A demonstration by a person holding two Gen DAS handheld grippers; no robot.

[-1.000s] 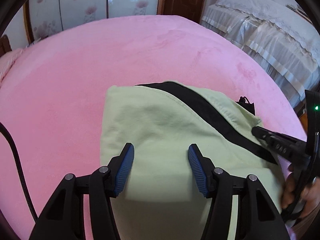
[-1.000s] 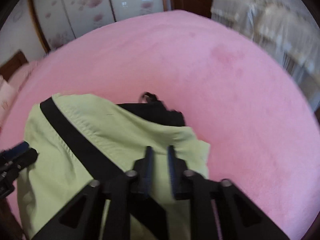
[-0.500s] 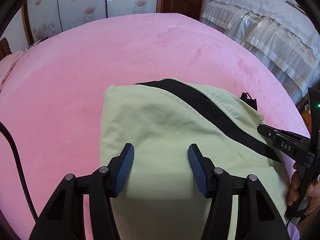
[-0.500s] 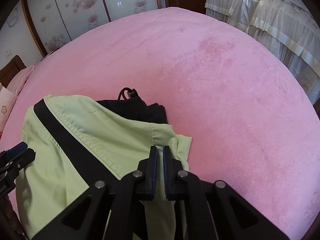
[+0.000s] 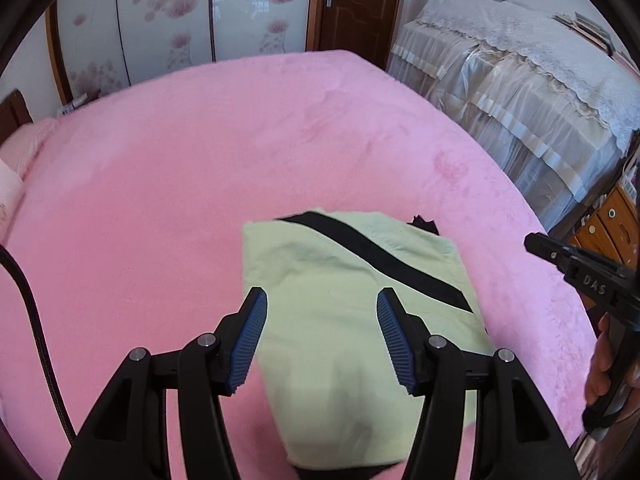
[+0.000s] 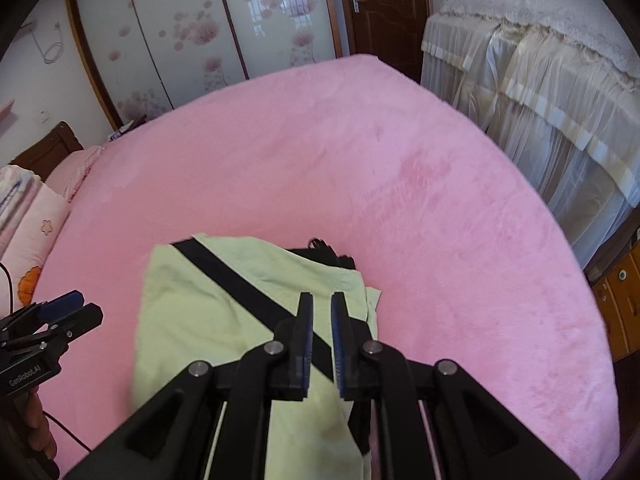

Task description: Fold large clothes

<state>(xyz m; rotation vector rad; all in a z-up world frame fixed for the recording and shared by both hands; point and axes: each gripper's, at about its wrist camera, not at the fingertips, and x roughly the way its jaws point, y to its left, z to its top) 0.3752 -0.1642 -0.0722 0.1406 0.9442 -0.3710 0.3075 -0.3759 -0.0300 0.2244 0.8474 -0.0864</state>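
1. Garment: pale green with a black stripe, lying folded into a compact block on the pink bed, near the front edge. Black lining or a cord end peeks out at its far right corner.
2. Handling, as a judgement: soft, light, limp cloth. It will sag and unfold if lifted by one layer. The plush bed cover likely gives some drag, so sliding it may rumple the bottom ply.
3. Where to grip: best at a folded edge or corner, pinching all plies together; two corners of one side at once for a further fold. The loose flap at the right edge looks prone to slipping out.
4. Left hand-held gripper: jaws wide apart, nothing between the pads, hanging above the garment.
5. Right hand-held gripper: jaws have just been opening; a narrow gap shows, no cloth in it, released.
6. Against the earlier frames: both views show more bed and room, and the garment looks smaller, so both grippers have lifted away. The right one was clenched near the garment's right edge; now it is clear of it. The fold appears unchanged.
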